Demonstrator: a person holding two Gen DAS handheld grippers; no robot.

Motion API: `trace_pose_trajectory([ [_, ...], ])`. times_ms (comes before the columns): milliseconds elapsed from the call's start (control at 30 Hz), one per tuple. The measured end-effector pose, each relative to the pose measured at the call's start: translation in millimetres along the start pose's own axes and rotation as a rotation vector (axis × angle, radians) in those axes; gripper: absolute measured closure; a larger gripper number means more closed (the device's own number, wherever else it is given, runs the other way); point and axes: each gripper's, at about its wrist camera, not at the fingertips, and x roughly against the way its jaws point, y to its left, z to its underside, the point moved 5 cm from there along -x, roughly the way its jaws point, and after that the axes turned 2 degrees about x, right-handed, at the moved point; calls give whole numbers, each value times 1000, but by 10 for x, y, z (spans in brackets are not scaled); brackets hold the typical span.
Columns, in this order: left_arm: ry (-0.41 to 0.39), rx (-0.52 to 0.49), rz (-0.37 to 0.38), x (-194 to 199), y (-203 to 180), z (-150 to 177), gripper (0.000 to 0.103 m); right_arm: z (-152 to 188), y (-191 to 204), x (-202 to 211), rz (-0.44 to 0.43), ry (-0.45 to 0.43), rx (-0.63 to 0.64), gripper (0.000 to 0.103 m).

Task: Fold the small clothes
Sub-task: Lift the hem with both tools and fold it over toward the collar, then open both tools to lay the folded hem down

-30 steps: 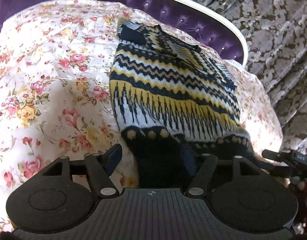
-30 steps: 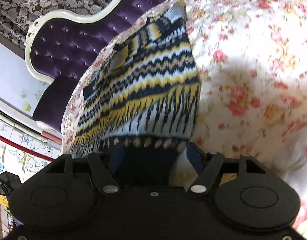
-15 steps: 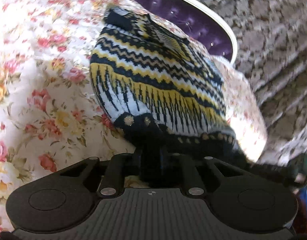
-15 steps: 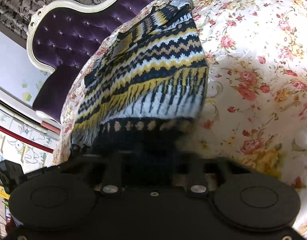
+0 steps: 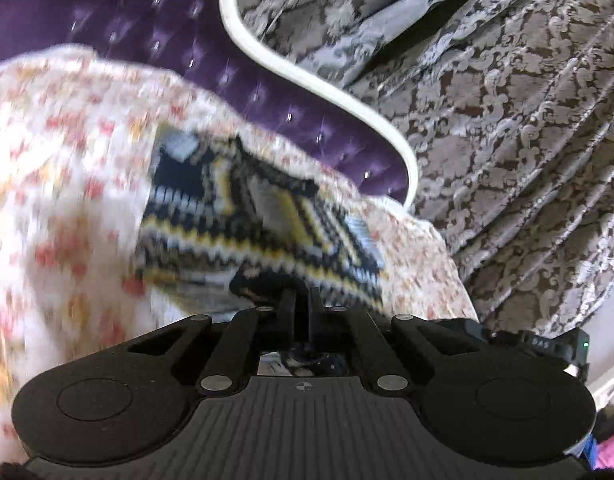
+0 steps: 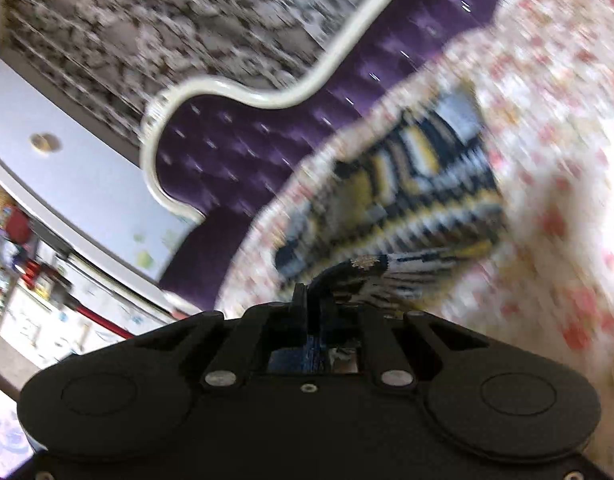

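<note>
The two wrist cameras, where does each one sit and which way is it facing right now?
Left wrist: sits on the left gripper, looking along its fingers over the knitted sweater on the floral bedspread towards the purple headboard and patterned curtain; the gripper is shut on the sweater's hem.
Right wrist: sits on the right gripper, also shut on the hem, facing the sweater and headboard.
Shared: sweater, bedspread, headboard. No hand shows.

Place looked like home bedroom. Bed wore floral quilt [image 5: 59,168]; tufted purple headboard [image 6: 243,148] had curved white trim. Grey damask curtain [image 5: 507,128] hung behind. Cabinet with cartoon stickers [image 6: 43,320] stood beside bed; wall was plain pale blue.
</note>
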Motion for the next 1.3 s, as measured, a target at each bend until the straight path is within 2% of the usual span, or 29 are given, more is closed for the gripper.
trace_pose_trajectory([
  [267,-103,-64,-15,-385,24,-668,98,-661,-111,-597,-46,-64,-8,89],
  [433,-132,-52,-66,-834,243,-1036,98,-1038,-503,-1038,-12,-87,-82,89],
  [533,-129,-51,-125,-1139,449,-1146,97,-1165,-770,-1302,49,-73,-93,88],
  [600,-113,-35,-148,-1324,604,-1165,96,-1201,-929,-1485,98,-59,-90,85],
  [667,-109,-22,-183,-1448,749,-1166,87,-1202,-1052,-1622,139,-37,-67,83],
  [700,-112,-17,-202,-1477,810,-1166,70,-1206,-1097,-1629,151,-38,-55,80],
  [733,-118,-13,-214,-1482,862,-1165,56,-1207,-1117,-1634,157,-41,-43,67],
  [767,-122,-8,-216,-1470,908,-1177,53,-1205,-1124,-1613,158,-53,-26,51],
  [833,-121,-15,-211,-1427,965,-1159,47,-1211,-1120,-1527,162,-85,16,37],
  [900,-112,-44,-225,-1415,997,-1139,40,-1210,-1114,-1439,170,-101,67,37],
  [967,-83,-84,-240,-1440,1010,-1104,40,-1208,-1137,-1400,206,-94,120,37],
  [1100,-7,-161,-233,-1593,970,-1011,40,-1193,-1176,-1500,272,-33,214,37],
  [1300,76,-245,-234,-1830,909,-855,40,-1081,-1191,-1684,294,39,318,37],
])
